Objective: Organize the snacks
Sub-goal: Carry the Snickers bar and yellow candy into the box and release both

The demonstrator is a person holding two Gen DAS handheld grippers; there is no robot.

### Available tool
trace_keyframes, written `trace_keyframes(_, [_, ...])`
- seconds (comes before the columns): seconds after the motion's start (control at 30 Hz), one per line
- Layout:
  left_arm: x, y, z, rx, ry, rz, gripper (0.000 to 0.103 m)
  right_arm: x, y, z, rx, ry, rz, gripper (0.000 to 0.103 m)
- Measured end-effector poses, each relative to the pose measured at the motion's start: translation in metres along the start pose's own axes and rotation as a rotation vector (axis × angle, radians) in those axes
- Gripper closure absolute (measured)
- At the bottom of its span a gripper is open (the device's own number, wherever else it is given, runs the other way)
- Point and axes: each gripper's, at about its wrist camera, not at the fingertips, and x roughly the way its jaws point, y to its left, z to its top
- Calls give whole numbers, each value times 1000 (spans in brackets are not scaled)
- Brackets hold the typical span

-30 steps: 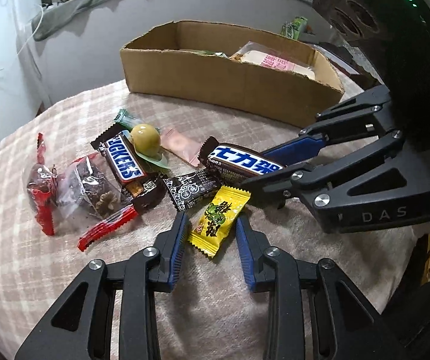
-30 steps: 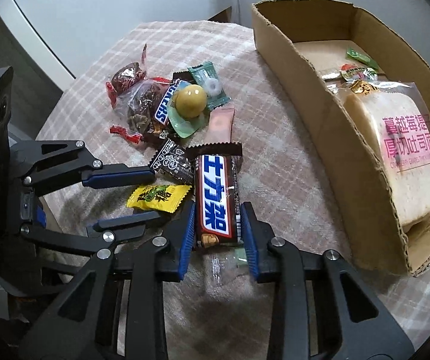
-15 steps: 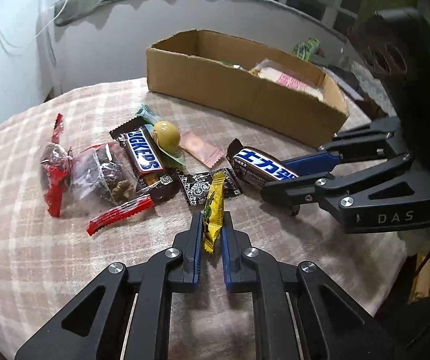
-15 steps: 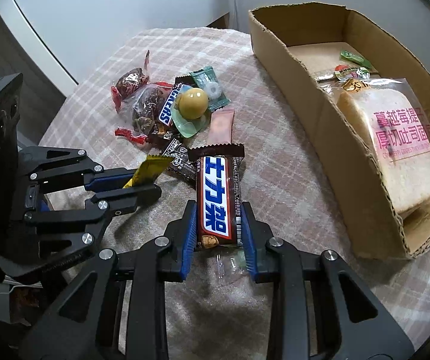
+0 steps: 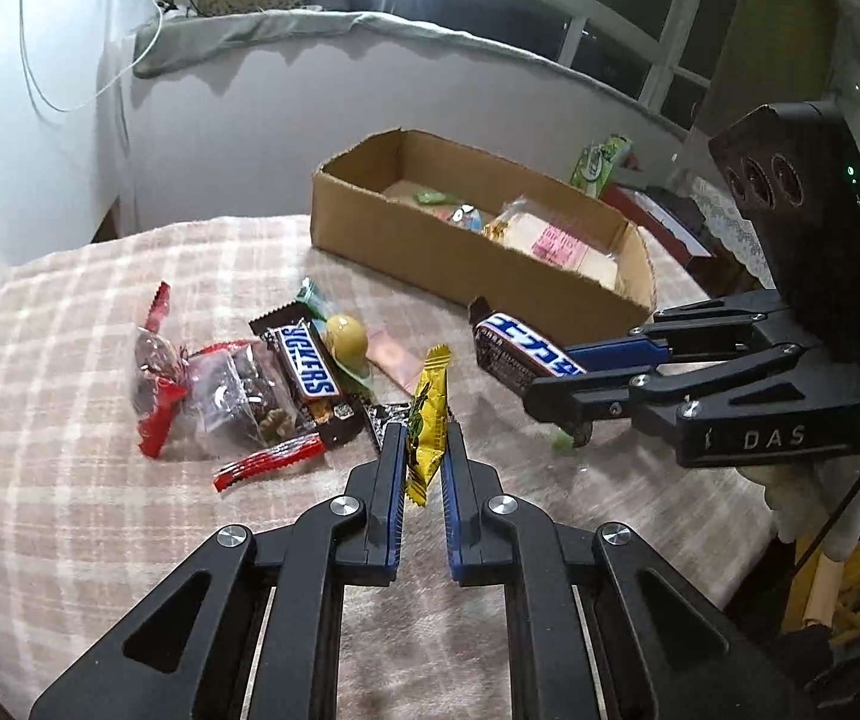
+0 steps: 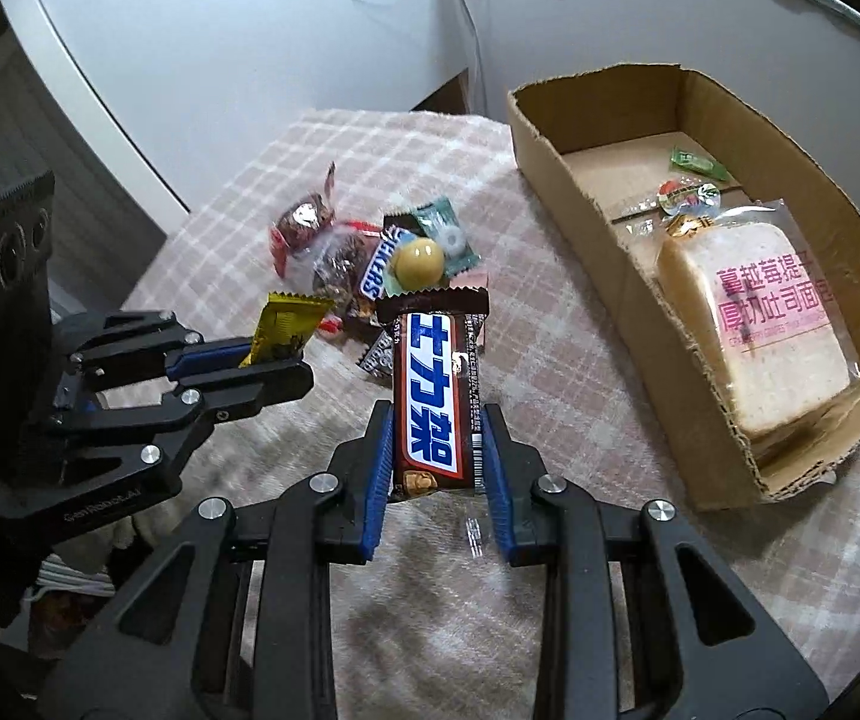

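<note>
Both grippers have just lifted clear of the checked cloth [image 5: 100, 540]: the left gripper [image 5: 424, 450] pinches the yellow candy packet [image 5: 427, 414], the right gripper [image 6: 436, 450] clamps the brown chocolate bar [image 6: 436, 396], so both snacks look ready for the cardboard box [image 6: 610, 276].

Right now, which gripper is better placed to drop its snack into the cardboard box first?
Probably the right gripper: its chocolate bar is beside the cardboard box, while the left gripper with the yellow candy packet is farther away.
</note>
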Motion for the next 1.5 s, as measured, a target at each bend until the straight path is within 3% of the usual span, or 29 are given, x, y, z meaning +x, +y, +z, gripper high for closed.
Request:
trace_keyframes(0.1, [-4, 0, 3, -6, -12, -9, 93, -9, 0, 0, 4, -26, -7, 74])
trace_keyframes(0.23, [-12, -1, 10, -4, -34, -13, 93, -22, -9, 7, 57, -40, 46, 74])
trace_keyframes(0.57, [-24, -7, 41, 20, -96, -23, 93, -62, -22, 27, 96, -125, 40, 74])
trace_keyframes(0.83, [-19, -15, 62, 31, -105, -42, 93, -73, -32, 39, 131, -133, 63, 74])
trace_keyframes(1.27, [8, -11, 123, 22, -131, -25, 93, -83, -64, 78, 144, -165, -25, 74])
trace_keyframes(1.5, [48, -6, 143, 14, -86, 7, 93, -70, -93, 98, 141, -165, -112, 74])
